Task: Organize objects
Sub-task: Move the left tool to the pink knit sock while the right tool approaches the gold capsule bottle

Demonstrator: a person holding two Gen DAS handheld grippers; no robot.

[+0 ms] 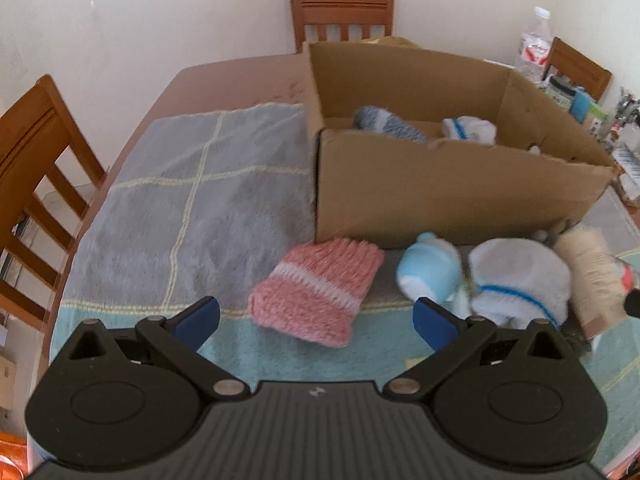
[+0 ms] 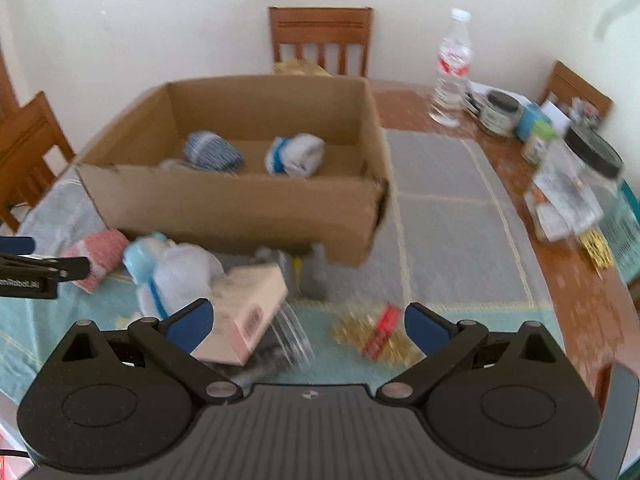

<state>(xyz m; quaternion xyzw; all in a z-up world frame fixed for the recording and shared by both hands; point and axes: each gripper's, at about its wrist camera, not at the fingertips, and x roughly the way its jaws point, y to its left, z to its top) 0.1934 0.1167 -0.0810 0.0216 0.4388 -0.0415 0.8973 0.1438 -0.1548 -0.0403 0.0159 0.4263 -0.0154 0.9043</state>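
— Where does the left gripper (image 1: 316, 314) stand?

— It hovers over the near edge of the cloth-covered table (image 1: 180, 184), its blue-tipped jaws spread wide and holding nothing. The pink knitted sock (image 1: 316, 292) lies on the cloth between the two fingertips and slightly ahead of them, not touching either.

— And what is beside that sock?

— To its right, a light blue plush toy (image 1: 430, 268), then a white sock with a blue stripe (image 1: 520, 280), pressed against each other. Further right lies a beige box (image 1: 592, 276), blurred. All sit in front of the near wall of the cardboard box (image 1: 440, 192).

— What is inside the cardboard box?

— Two rolled pairs on its floor: a grey-blue striped sock (image 2: 212, 152) to the left, a white and blue sock (image 2: 296, 154) to the right, a little apart.

— The right gripper (image 2: 306, 326)?

— Also wide open and empty, at the near edge of the table. Its left fingertip is in front of the beige box, which rests tilted over a clear container (image 2: 288, 340). Between the tips and ahead lies a heap of small gold pieces with a red packet (image 2: 378, 334) on it.

— Anything at the far right edge?

— A plastic bottle (image 2: 452, 68), jars and other small things, too blurred to tell. Wooden chairs (image 2: 320, 40) stand around the table.
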